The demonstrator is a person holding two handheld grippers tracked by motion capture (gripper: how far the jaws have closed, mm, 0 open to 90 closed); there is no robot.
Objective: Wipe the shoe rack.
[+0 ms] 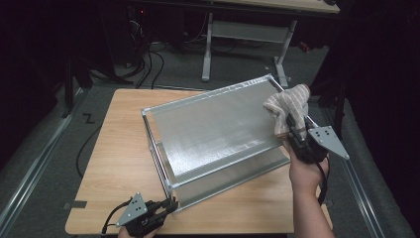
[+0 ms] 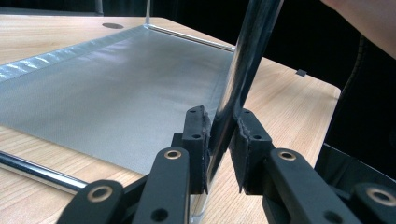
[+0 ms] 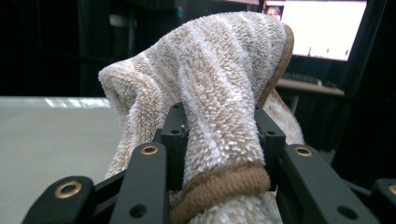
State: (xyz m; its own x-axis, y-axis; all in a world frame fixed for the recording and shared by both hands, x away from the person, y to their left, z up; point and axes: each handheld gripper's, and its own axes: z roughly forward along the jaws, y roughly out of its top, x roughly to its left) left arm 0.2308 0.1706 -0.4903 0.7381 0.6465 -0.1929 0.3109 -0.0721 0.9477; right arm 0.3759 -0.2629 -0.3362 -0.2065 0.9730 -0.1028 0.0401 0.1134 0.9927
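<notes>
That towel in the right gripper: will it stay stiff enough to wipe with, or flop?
The towel looks soft and floppy: it droops in folds over the right gripper. Probably light, and its fluffy pile likely drags rather than slides on the metal shelf.

Black claws [image 1: 169, 205] [image 1: 292, 133], brass rivets, grey triangular top plates, black cables; bare forearms.

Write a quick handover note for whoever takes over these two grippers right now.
Left gripper: shut on the rack's chrome corner post, steadying it.
Right gripper: jaws around the striped towel, at the rack's far right corner.
Metal rack stands on the wooden table.
Done: cannot tell how much has been wiped.
Left: probably wiping the top shelf, then setting the towel down.
</notes>
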